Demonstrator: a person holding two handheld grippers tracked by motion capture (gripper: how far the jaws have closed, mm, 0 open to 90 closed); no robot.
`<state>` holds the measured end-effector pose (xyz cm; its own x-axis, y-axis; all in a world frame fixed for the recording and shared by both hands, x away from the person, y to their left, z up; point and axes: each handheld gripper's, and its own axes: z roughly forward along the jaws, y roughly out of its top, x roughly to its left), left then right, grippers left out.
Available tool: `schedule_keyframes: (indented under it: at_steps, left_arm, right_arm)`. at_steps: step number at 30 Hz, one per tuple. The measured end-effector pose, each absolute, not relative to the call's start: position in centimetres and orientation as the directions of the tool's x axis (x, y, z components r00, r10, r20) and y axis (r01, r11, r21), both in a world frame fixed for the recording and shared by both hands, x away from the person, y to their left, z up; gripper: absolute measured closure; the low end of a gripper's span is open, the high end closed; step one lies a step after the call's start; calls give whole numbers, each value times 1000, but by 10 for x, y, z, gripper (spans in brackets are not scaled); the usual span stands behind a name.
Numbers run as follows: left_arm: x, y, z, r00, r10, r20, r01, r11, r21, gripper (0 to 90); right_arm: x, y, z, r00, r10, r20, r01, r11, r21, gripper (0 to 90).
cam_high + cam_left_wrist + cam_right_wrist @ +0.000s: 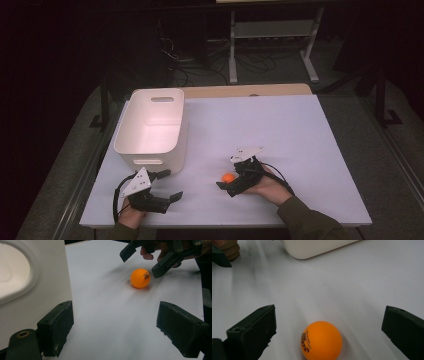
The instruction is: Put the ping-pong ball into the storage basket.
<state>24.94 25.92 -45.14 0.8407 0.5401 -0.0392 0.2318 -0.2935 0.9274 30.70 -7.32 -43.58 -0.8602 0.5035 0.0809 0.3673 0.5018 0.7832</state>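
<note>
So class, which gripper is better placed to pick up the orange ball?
Right. The right gripper is open with the orange ball between its jaws; the left gripper sits apart, beside the white bin.

White bin [150,125] on white table [280,130], cables behind

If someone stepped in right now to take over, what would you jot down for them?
Right gripper: open, fingers either side of the orange ball, not closed on it.
Left gripper: open, holding nothing, beside the white bin.
Ball lies on the white table, apart from the bin.
Done: right gripper lined up on the ball.
Left: close on it, lift, probably drop it in the bin.
</note>
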Motion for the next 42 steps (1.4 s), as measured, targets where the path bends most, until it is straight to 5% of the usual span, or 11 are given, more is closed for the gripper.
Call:
schedule_keyframes:
  at_steps: [42]
  left_arm:
    - [249,259,-451,843,537,-36,230,-298,926,141]
  right_arm:
    - [302,-65,-456,-890,451,59,365,630,685,40]
